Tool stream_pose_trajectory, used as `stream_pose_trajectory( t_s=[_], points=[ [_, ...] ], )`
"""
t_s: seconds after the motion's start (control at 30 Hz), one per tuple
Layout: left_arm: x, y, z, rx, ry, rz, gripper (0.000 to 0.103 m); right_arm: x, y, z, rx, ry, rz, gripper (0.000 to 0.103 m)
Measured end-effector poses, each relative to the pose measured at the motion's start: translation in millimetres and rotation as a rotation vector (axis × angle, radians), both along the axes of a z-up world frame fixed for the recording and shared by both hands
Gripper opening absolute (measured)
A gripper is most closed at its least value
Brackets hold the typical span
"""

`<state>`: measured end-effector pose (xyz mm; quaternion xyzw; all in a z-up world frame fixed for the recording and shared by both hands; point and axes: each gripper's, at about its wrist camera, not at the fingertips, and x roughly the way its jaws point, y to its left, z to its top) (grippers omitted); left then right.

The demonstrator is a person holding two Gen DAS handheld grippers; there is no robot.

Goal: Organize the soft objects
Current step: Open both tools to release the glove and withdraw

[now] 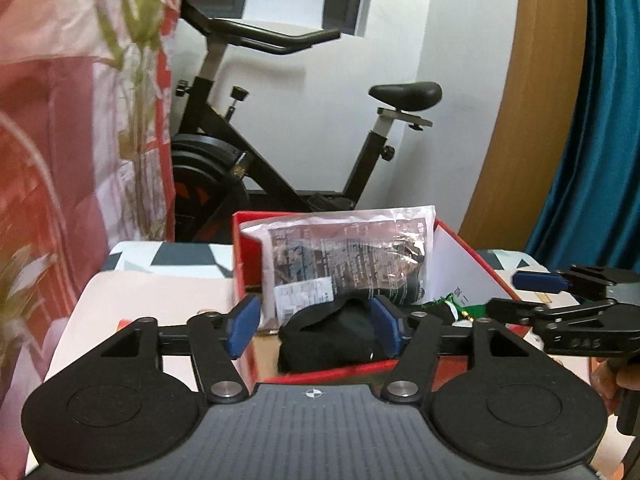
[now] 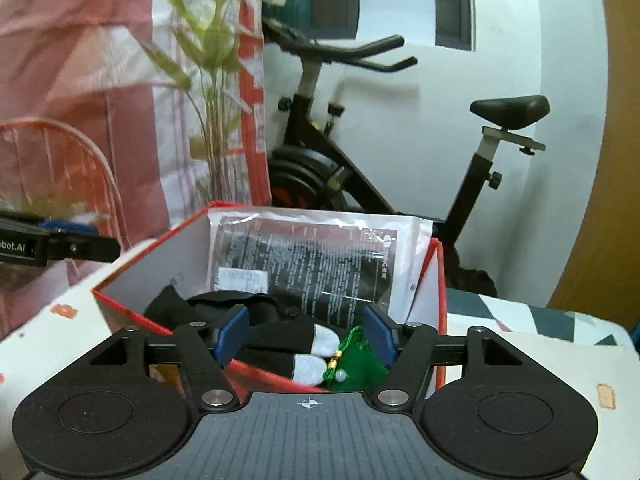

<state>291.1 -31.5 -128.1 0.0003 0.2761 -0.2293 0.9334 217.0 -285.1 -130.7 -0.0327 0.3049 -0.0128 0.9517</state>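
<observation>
A red box [image 1: 332,374] with white inner walls [image 2: 160,264] stands on a patterned cover. Inside it a plastic-wrapped pack [image 1: 344,252] [image 2: 304,264] leans against the back. A black cloth bundle [image 1: 328,340] lies in the box, just below and between the blue pads of my left gripper [image 1: 314,328], which is open; the pads do not press it. My right gripper [image 2: 305,334] is open above black socks with white toes [image 2: 316,356] and a green tassel [image 2: 360,364], holding nothing. The right gripper [image 1: 516,294] also shows at the box's right side.
An exercise bike [image 1: 280,152] stands behind the box against a white wall. A pink curtain with a plant print [image 1: 80,120] hangs at the left, a teal curtain [image 1: 600,140] at the right. The patterned cover [image 2: 520,360] extends around the box.
</observation>
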Motion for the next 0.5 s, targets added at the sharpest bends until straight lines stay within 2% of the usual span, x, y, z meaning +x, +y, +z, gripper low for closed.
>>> stream_pose_trajectory(
  t_s=[0.3, 0.5],
  points=[
    [-26.1, 21.7, -37.1, -0.037, 0.075, 0.054, 0.067, -49.2, -11.9, -18.5, 0.017, -0.037, -0.051, 0.063],
    [-34.5, 22.9, -71.1, -0.016, 0.146, 0.088, 0.071, -61.1, -19.0, -45.1, 0.06, 0.013, -0.088, 0.063]
  ],
)
